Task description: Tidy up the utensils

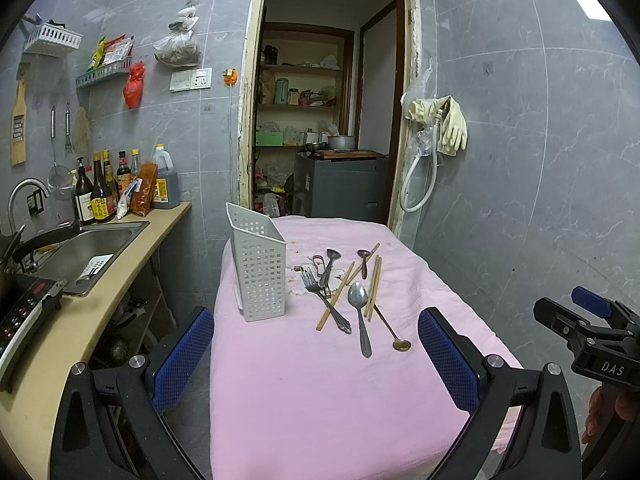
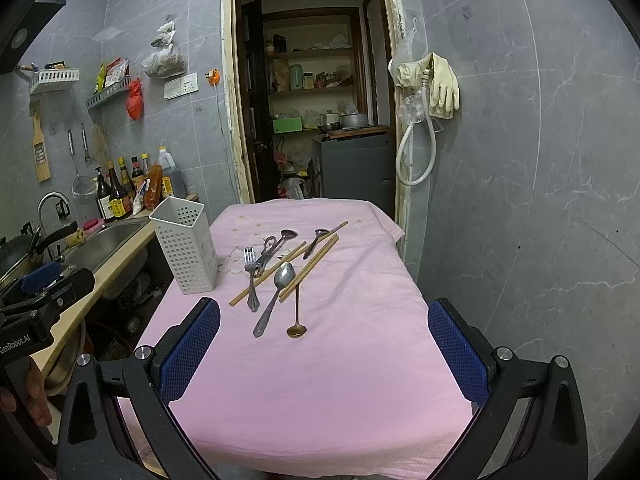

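A white perforated utensil holder [image 1: 260, 268] [image 2: 186, 246] stands upright on the pink-covered table [image 1: 320, 400] [image 2: 320, 380], at its left side. To its right lies a loose pile: a fork [image 1: 320, 294] [image 2: 251, 276], a large steel spoon [image 1: 359, 312] [image 2: 276, 292], a small gold spoon [image 1: 394, 336] [image 2: 297, 316], wooden chopsticks [image 1: 374, 288] [image 2: 310, 266] and more spoons behind. My left gripper [image 1: 316, 364] is open and empty above the table's near end. My right gripper [image 2: 324, 354] is open and empty, also short of the pile.
A counter with a sink [image 1: 92, 248] [image 2: 108, 240], sauce bottles [image 1: 104, 192] and an induction cooker [image 1: 24, 320] runs along the left. A doorway [image 1: 328, 100] opens behind the table. Rubber gloves and a hose [image 2: 432, 92] hang on the right wall.
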The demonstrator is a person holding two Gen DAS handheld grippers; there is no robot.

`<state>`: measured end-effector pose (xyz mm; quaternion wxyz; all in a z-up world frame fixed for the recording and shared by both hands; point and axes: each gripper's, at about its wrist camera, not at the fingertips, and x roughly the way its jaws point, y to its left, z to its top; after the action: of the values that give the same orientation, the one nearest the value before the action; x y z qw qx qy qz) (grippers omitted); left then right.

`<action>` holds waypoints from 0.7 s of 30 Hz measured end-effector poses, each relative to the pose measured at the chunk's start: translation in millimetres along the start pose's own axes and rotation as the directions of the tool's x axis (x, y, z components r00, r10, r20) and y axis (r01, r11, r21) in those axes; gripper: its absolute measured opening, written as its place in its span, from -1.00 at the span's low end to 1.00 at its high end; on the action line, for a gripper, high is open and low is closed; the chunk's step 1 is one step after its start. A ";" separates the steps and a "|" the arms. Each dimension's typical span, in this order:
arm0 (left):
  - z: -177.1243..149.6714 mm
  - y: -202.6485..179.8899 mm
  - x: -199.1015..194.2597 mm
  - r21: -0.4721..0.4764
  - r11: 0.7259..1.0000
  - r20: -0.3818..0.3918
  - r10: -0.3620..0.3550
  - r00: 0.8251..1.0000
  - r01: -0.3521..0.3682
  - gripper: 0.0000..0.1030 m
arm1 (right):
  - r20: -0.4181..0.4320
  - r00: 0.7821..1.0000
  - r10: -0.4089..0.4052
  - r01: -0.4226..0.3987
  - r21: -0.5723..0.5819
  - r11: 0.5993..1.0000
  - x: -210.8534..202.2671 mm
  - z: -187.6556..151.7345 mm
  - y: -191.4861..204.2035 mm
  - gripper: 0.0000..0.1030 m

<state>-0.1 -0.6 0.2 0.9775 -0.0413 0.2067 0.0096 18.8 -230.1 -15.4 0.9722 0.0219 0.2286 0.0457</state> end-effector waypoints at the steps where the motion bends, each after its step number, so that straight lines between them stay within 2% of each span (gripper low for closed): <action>1: 0.0 0.0 0.1 0.000 1.000 0.000 0.000 1.000 0.000 1.00 | 0.000 1.000 0.001 -0.001 0.000 1.000 0.2 -0.4 0.4 0.98; 21: -6.7 1.2 5.5 0.005 1.000 -0.005 0.001 1.000 -0.001 1.00 | -0.005 1.000 0.001 -0.001 0.005 1.000 3.1 -0.2 -0.8 0.98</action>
<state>2.2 0.0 -8.2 0.9771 -0.0390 0.2091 0.0095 21.5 -230.6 -17.0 0.9716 0.0242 0.2309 0.0457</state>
